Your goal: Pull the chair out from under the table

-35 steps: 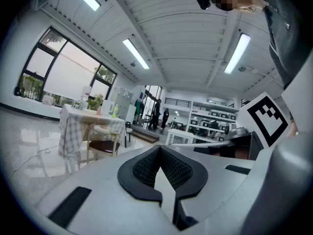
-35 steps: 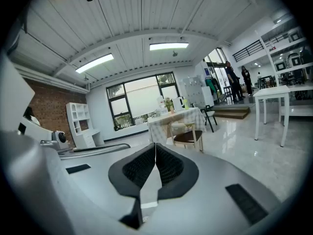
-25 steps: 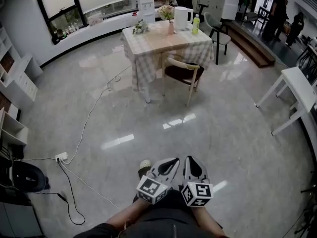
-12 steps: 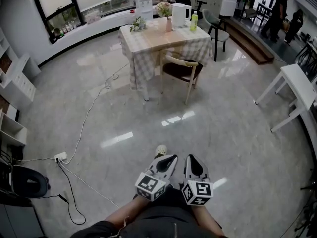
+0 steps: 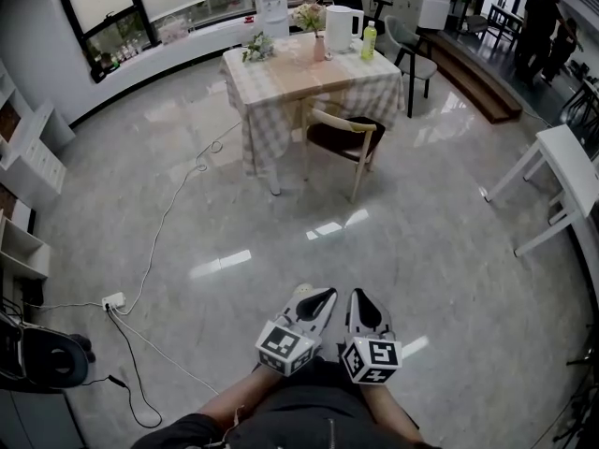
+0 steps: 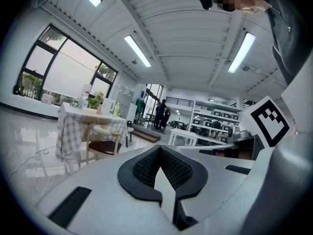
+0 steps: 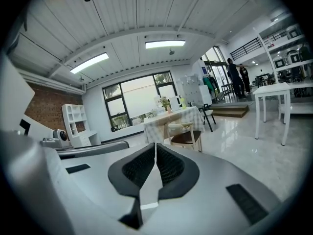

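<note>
Approach step, by the look of it, nothing grasped yet. Wide glossy floor (image 5: 281, 241) lying between person and goal. Checked-cloth desk (image 5: 281, 75) at 12 o'clock, far across the room. Wooden chair (image 5: 342, 137) at the desk's near edge, about 12 to 1 o'clock, seat partly under the cloth, not yet pulled out. Left tongs (image 5: 318, 299) and right tongs (image 5: 361, 303) side by side at 6 o'clock, both clenched on nothing, well apart from the chair. Next: cross the floor, release the tongs, clamp the backrest, draw straight back.

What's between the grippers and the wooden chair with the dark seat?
Head view: only bare glossy grey floor between the left gripper, right gripper and the dark-seated wooden chair. The white cable lies off left.
</note>
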A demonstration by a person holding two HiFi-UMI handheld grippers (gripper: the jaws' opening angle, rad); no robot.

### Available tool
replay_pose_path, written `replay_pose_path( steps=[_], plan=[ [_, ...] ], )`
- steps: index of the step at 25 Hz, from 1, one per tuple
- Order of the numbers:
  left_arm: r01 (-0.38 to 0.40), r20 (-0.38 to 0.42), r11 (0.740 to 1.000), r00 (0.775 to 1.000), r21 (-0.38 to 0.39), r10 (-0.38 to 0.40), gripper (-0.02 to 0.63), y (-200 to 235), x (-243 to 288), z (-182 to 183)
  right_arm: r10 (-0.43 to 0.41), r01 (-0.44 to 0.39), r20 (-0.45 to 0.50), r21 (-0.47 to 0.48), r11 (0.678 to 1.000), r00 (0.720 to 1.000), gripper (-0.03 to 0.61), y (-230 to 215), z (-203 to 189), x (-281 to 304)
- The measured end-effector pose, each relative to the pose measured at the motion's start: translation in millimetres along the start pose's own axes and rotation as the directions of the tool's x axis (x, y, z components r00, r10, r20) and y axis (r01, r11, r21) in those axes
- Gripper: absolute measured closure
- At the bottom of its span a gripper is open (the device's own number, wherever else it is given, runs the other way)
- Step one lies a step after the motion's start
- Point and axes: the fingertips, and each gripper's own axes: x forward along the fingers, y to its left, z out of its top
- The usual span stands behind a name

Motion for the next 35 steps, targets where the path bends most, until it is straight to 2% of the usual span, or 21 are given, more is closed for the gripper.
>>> replay_pose_path(
  steps=[14,26,35],
  plan=[
    [0.002,-0.020,1.000,1.000,0.008,-0.002,0.606,85.5,85.0,43.0,0.006,-0.006,-0.022,0.001,1.000,1.000,0.563,-26.7,45.2,115.4],
    [0.025,0.001,1.000,1.000,0.015,-0.025,0.606,172.8,144.8,90.7,-0.009,0.009,-0.018,-0.021,1.000,1.000,0.563,-30.8,85.5,217.6],
    [0.064,-0.008,0.997,0.998,0.035,-0.064,0.606,216.3,163.9,96.8,-0.035,0.035,-0.010,-0.036,0.999,0.999,0.563,-26.7,93.4,266.2]
  ],
)
